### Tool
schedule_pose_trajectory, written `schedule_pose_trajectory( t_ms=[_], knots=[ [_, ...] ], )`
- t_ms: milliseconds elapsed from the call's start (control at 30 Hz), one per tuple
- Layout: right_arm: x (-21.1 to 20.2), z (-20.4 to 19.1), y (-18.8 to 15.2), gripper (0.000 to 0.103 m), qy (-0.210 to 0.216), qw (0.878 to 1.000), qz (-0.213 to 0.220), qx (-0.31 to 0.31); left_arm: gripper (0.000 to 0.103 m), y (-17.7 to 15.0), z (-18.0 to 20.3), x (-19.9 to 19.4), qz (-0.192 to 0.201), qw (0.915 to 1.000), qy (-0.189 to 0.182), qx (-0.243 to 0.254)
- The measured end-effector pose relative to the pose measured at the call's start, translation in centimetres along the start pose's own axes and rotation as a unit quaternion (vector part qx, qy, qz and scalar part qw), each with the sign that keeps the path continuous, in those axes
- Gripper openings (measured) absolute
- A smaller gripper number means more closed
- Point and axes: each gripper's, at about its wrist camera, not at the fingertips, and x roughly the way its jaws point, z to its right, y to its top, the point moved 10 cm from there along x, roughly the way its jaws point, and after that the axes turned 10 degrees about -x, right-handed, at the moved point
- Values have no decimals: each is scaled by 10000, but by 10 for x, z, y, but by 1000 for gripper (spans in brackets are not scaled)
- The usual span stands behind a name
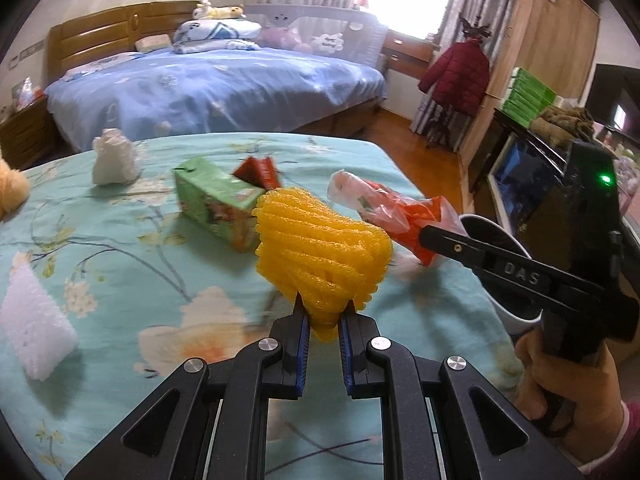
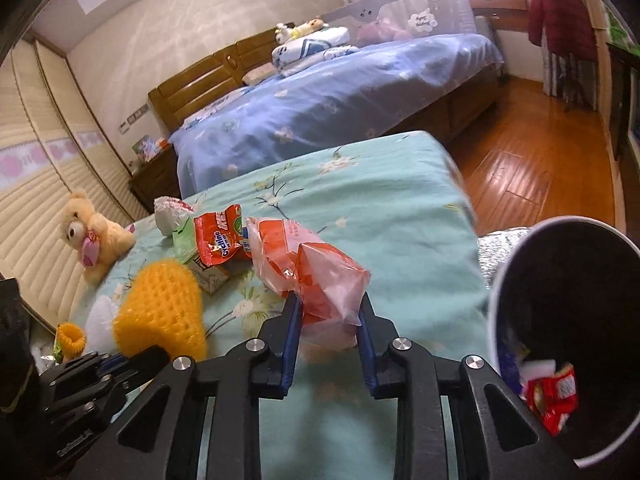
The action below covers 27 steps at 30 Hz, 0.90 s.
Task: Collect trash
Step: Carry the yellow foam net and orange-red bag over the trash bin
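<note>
My left gripper (image 1: pixel 323 312) is shut on a yellow foam fruit net (image 1: pixel 320 256), held above the teal floral bed cover (image 1: pixel 120 248). The net also shows in the right wrist view (image 2: pixel 160 316). My right gripper (image 2: pixel 329 304) is shut on an orange-and-clear plastic bag (image 2: pixel 316 276), also visible in the left wrist view (image 1: pixel 392 208). A dark bin with a white rim (image 2: pixel 568 332) stands at the right and holds red wrappers (image 2: pixel 554 398). A green carton (image 1: pixel 216 204), a red snack packet (image 2: pixel 218 238) and a crumpled white wrapper (image 1: pixel 114 158) lie on the cover.
A white foam block (image 1: pixel 32 320) lies at the left. A teddy bear (image 2: pixel 90 236) sits by the wall. A blue bed (image 1: pixel 224 84) is behind, wooden floor (image 2: pixel 528 168) to the right, and a wardrobe (image 1: pixel 548 52) with a red coat (image 1: pixel 460 76).
</note>
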Motion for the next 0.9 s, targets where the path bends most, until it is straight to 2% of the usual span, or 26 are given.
schedule_pose_trajectory(
  t_ms=[433,900],
  knots=[
    [-67,52,-26,26,-575,9973,287,352,12,-12,65,17,-253,9971,-393,601],
    [-107,120,-52,26,-1164,9886,335,892,12,-14,121,48,-489,9900,-658,1146]
  ],
)
